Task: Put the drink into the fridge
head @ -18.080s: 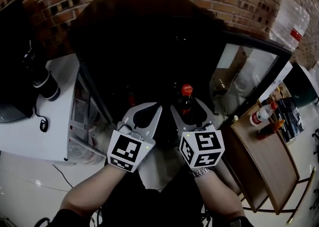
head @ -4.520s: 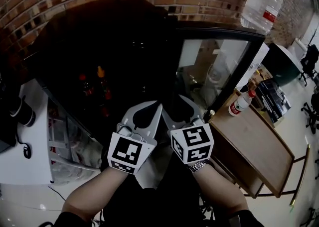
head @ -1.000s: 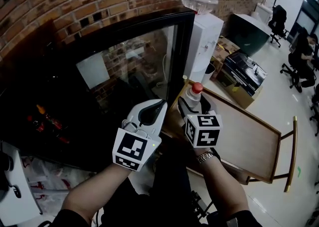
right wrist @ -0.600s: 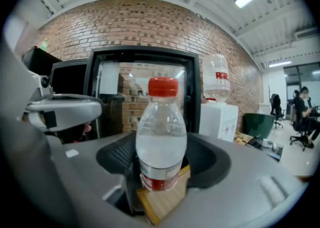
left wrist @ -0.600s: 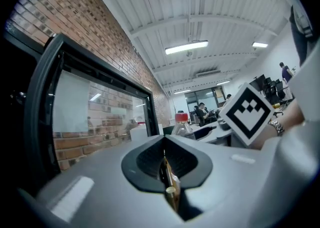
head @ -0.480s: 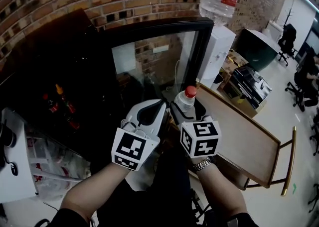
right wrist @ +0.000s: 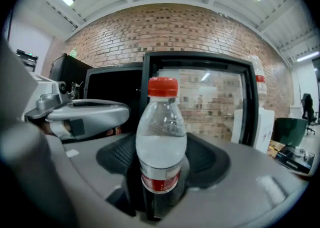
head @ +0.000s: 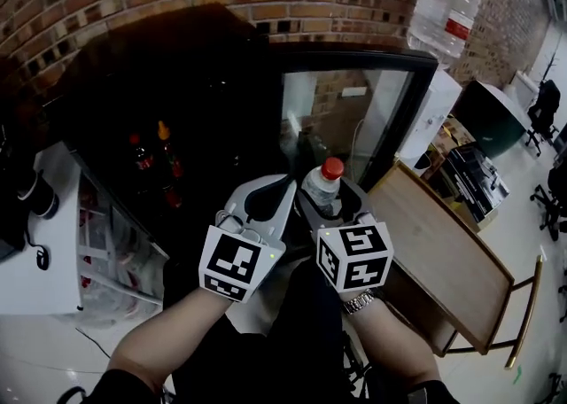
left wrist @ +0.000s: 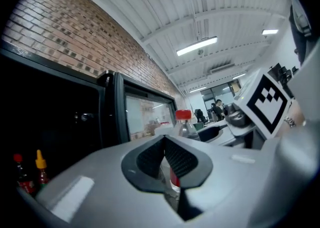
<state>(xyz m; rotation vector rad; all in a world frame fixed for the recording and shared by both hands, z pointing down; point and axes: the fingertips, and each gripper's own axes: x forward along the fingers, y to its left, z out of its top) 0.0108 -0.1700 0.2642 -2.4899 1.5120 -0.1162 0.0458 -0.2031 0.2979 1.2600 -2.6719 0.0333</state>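
Your clear plastic bottle, with a red screw cap and a red label band, stands upright between the jaws of your right gripper. Both dark pads press its lower body. Clear liquid fills most of it. The black fridge stands ahead at 11 o'clock, its glass-paned door swung open toward 1 o'clock. 2 small bottles, 1 red-capped and 1 orange-capped, stand upright in its dark interior at 9 o'clock.
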